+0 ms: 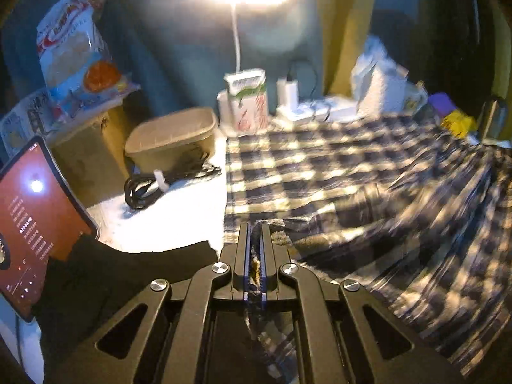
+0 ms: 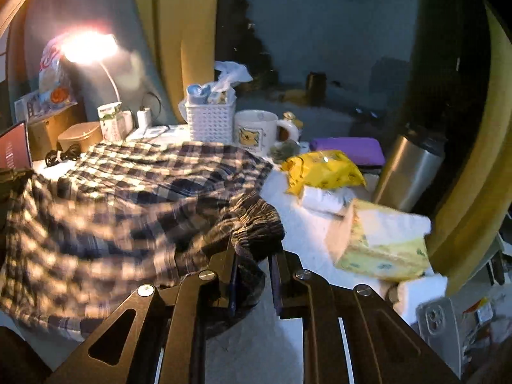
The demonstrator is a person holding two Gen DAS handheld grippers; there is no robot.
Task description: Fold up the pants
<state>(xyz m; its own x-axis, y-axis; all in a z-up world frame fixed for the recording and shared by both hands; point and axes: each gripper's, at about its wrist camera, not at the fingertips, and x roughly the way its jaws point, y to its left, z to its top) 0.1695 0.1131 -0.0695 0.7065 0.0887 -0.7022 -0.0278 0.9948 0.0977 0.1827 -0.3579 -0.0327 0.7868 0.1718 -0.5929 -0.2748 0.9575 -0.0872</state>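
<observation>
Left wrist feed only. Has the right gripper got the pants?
Observer: Yes. The right gripper is shut on the bunched waistband of the plaid pants.
Operator: Any clutter on its right?
Observer: A yellow tissue pack lies on the table just right of it, apart from the fabric.

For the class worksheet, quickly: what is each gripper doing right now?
Left gripper: jaws shut on the dark-and-cream checked fabric pants.
Right gripper: jaws shut on the pants' gathered waistband.
</observation>
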